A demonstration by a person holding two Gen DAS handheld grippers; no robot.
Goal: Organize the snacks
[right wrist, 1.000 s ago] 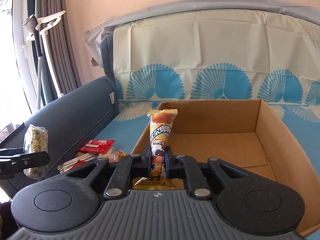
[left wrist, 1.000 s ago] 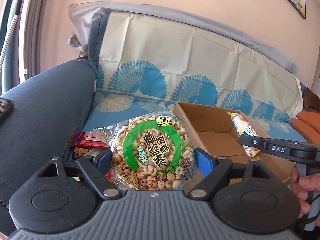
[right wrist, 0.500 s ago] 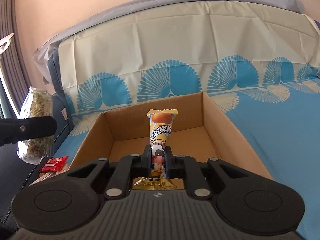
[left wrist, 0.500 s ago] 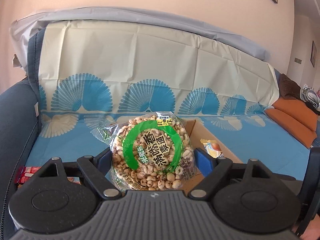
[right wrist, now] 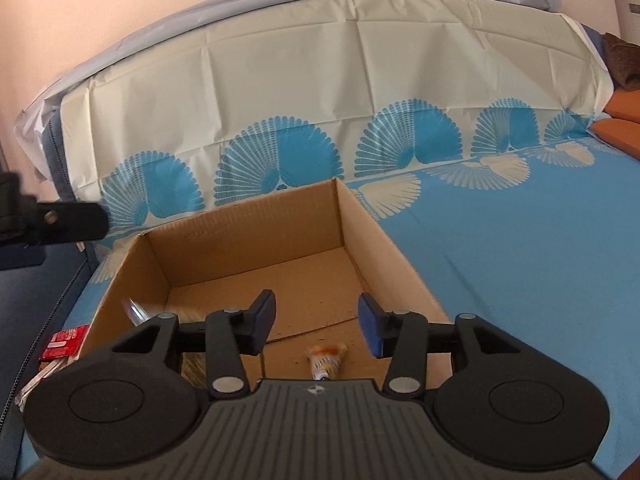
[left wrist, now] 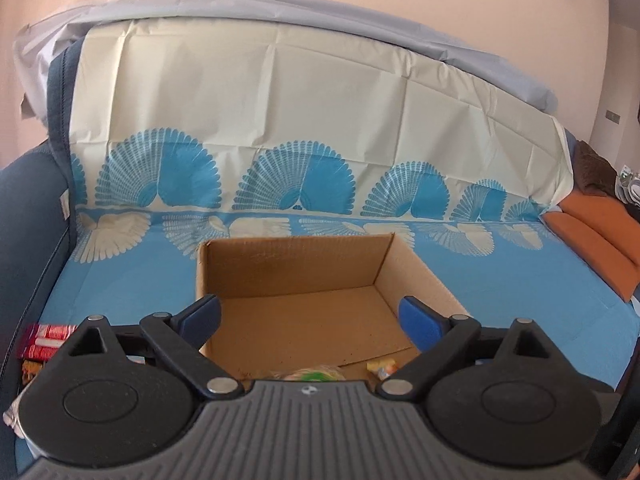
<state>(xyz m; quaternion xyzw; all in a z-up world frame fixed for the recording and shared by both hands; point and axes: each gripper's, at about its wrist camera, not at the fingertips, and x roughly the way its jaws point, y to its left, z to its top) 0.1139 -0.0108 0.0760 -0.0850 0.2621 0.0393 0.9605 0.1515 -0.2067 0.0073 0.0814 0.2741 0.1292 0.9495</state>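
Two grippers hang over one open cardboard box (left wrist: 288, 268) that sits on a sofa draped in a blue and cream fan-print cover (left wrist: 280, 128).

Starting at the far left of our left wrist view, we see red snack packets (left wrist: 46, 336) lying on the cover outside the box, close to the dark blue armrest (left wrist: 28, 208). Next comes our left gripper (left wrist: 311, 316), its jaws opening and now spread wide, with nothing between the blue pads; only the bare floor of the box shows in the gap. Just below that gap, at the near end of the box, a round puffed-grain pack with a green label (left wrist: 314, 375) peeks out over the gripper body, and a small yellow wrapper (left wrist: 382, 366) lies to its right.

In the right wrist view, the left gripper's black finger (right wrist: 72, 222) juts in at the left edge, above the box's left wall. Further right, our right gripper (right wrist: 318, 326) has its jaws opening, roughly halfway, gripping nothing. A yellow and orange snack stick (right wrist: 326, 360) lies on the box floor below them, blurred, untouched by either pad. At the far right, orange cushions (right wrist: 624, 116) rest on the sofa.
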